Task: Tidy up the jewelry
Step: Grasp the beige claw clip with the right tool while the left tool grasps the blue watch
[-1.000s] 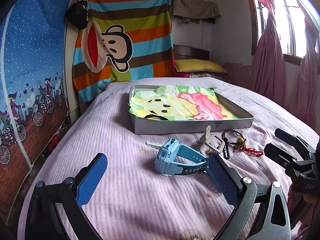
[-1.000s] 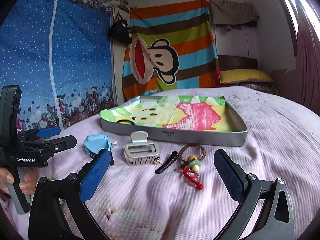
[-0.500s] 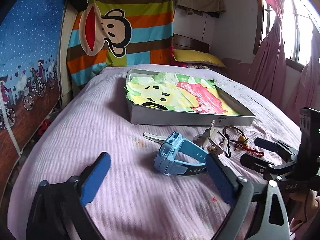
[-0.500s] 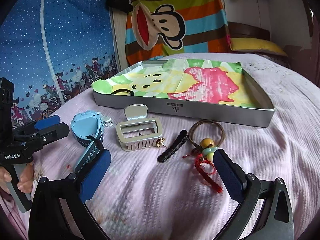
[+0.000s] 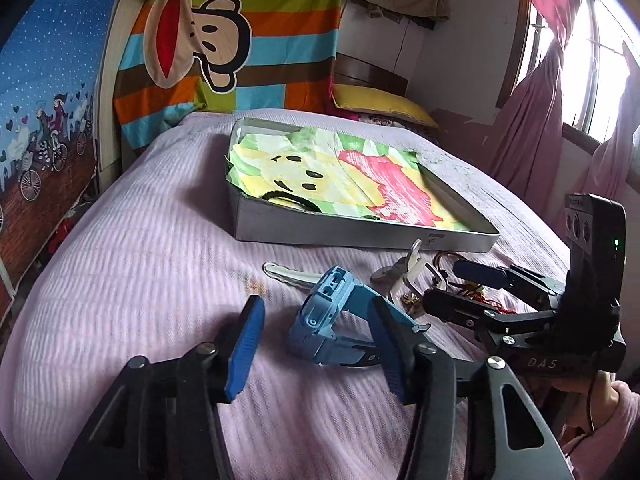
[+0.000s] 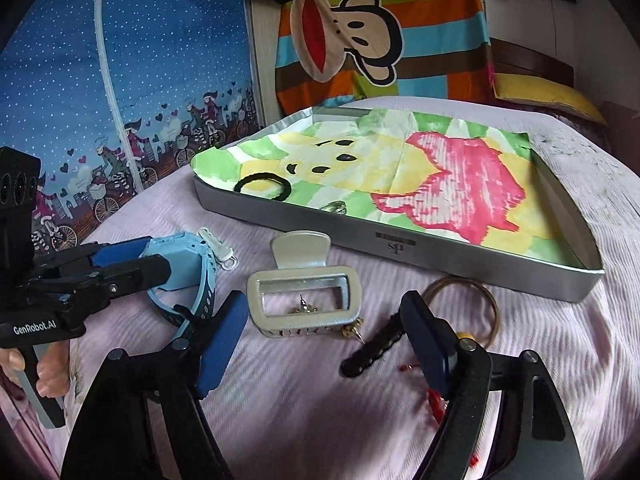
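A light blue watch [image 5: 332, 320] lies on the lilac bedspread between the fingers of my left gripper [image 5: 316, 344], which is open and partly narrowed around it. The right finger overlaps the strap and the left pad stands apart. From the right wrist view, the left gripper [image 6: 154, 258] flanks the watch [image 6: 188, 268]. My right gripper [image 6: 324, 340] is open over a silver hair claw [image 6: 304, 300], with a black hair clip [image 6: 372, 350] by its right finger. A silver tray [image 6: 400, 240] lined with colourful paper holds a black hair tie [image 6: 260, 186] and a small ring [image 6: 336, 208].
A brown hair tie with beads [image 6: 480, 300], a red tassel [image 6: 436, 400], a gold earring [image 6: 354, 330] and a white clip [image 6: 218, 248] lie on the bed in front of the tray. Curtains and a window stand at the right, and wall hangings at the left.
Both grippers have come down and forward toward the bed. The left fingers have narrowed around the watch, and the right fingers have narrowed a little over the hair claw.
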{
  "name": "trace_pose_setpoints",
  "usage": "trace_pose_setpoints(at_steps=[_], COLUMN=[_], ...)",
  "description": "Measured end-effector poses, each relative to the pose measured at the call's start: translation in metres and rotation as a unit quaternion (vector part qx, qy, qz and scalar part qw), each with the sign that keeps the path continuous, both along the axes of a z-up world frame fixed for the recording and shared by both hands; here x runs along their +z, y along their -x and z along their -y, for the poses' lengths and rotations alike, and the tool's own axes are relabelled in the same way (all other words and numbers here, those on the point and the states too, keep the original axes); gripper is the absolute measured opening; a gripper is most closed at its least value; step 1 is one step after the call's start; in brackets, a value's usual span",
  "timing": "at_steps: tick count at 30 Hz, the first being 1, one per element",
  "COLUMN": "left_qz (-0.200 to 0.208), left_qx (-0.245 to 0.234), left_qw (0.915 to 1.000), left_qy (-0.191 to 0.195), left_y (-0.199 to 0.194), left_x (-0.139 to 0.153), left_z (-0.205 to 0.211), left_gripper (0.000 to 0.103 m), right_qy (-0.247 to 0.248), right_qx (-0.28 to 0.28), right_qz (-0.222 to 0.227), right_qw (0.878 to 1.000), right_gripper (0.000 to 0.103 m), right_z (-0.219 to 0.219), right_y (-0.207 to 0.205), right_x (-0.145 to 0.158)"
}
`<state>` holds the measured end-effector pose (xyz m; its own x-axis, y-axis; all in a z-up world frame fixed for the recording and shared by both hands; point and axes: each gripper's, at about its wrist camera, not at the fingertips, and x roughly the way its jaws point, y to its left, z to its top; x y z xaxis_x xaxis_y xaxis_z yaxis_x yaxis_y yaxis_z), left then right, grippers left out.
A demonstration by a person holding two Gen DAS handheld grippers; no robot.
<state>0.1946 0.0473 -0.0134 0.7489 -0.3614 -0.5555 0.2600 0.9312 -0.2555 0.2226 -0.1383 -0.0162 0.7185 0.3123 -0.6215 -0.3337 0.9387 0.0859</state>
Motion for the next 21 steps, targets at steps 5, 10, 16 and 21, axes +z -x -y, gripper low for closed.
trace_pose_setpoints(at_steps=[5,10,16,21], left_qz=[-0.005,-0.01,-0.014,0.0], left_qx=[-0.012,-0.012,-0.014,-0.016], left_qw=[0.9999,0.9998,0.9997,0.9998], left_qy=[0.003,0.01,0.012,-0.009], left_y=[-0.003,-0.006,-0.004,0.006], left_x=[-0.001,-0.003,-0.003,-0.001], left_z=[0.002,0.001,-0.001,0.005], left_gripper=[0.039,0.033,0.027,0.021], right_qy=[-0.003,-0.01,-0.02,-0.035], right_qx=[0.011,0.016,0.013,0.012], right_qz=[-0.014,-0.023,-0.012,0.008], right_qw=[1.0,1.0,1.0,0.999], right_gripper=[0.066,0.058,0.058,0.058], right_z=[-0.007,-0.009,-0.006,-0.001], right_y=[-0.01,-0.015,-0.014,-0.006], right_x=[-0.005,-0.009,-0.011,-0.008])
